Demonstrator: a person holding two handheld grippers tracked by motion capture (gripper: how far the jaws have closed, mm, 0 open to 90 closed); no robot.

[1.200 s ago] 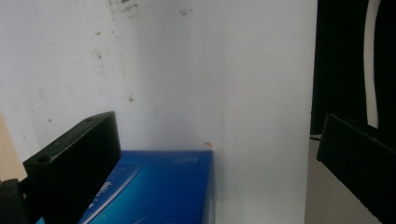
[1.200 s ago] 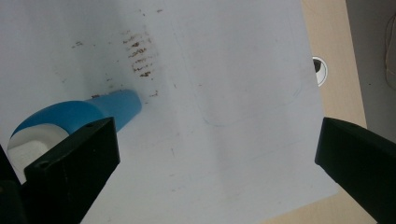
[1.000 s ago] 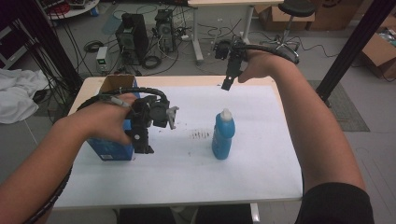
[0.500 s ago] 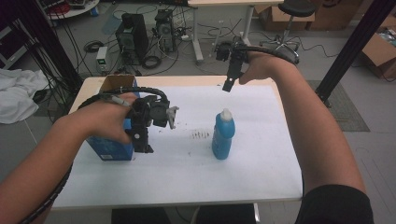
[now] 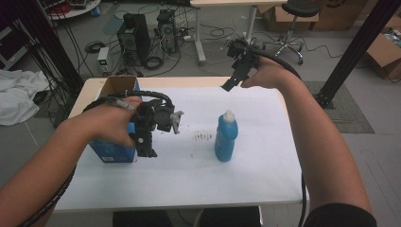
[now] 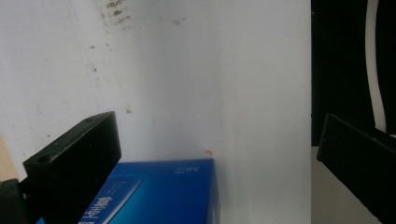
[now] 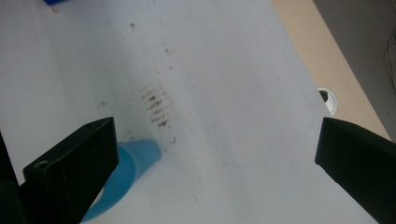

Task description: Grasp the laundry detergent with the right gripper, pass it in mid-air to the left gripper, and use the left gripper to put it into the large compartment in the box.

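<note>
1 blue box [image 5: 116, 150], top seemingly open, beside left gripper [image 5: 146, 150].

The left hand [image 5: 111, 125] hides much of the blue box [image 5: 113, 152] near the desk's [image 5: 265, 118] left edge; its white print is blurred in the left gripper view.

Standing upright mid-table – blue bottle [image 5: 226, 137], blocking any straight sweep across the white table [image 5: 265, 161]. Sitting at the left edge – open blue box [image 5: 113, 149], crowding the left gripper [image 5: 146, 142] just beside it, its jaws spread. Lying open: the strip between box and bottle, the near edge, the right side. Hovering high over the far edge, jaws apart – right gripper [image 5: 231, 82].
</note>
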